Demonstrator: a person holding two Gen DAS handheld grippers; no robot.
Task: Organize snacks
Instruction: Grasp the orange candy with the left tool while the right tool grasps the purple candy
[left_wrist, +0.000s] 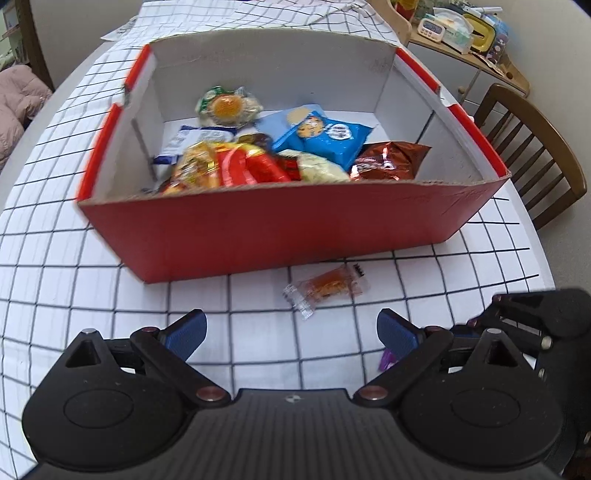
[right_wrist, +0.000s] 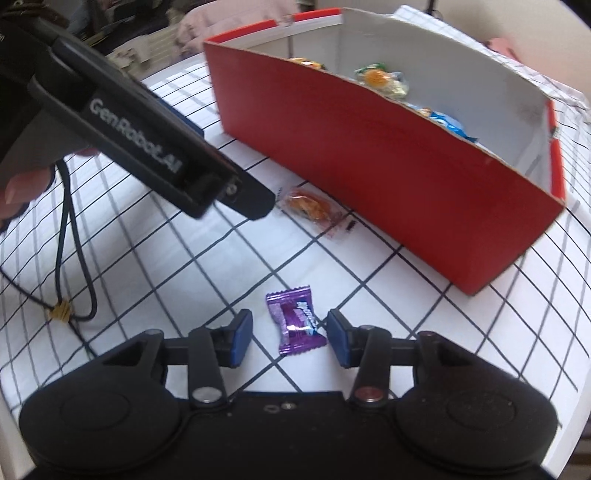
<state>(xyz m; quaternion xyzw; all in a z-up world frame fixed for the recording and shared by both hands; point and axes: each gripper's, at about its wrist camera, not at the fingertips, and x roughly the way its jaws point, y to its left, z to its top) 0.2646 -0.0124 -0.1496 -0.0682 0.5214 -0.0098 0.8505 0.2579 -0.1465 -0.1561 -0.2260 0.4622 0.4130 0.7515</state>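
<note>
Between the right gripper's (right_wrist: 290, 338) spread pads, touching neither, a purple candy (right_wrist: 295, 325) is lying on the checked cloth (right_wrist: 388, 295). Clear cloth is separating it from the red box's (right_wrist: 388, 147) near wall. Beside an orange-wrapped snack (left_wrist: 325, 286), the left gripper (left_wrist: 291, 334) is hovering wide open.

A home dining room: checked tablecloth (left_wrist: 92, 258) on the counter, wooden chair (left_wrist: 532, 147) beyond the tongs, cluttered sideboard (left_wrist: 469, 62) behind.
</note>
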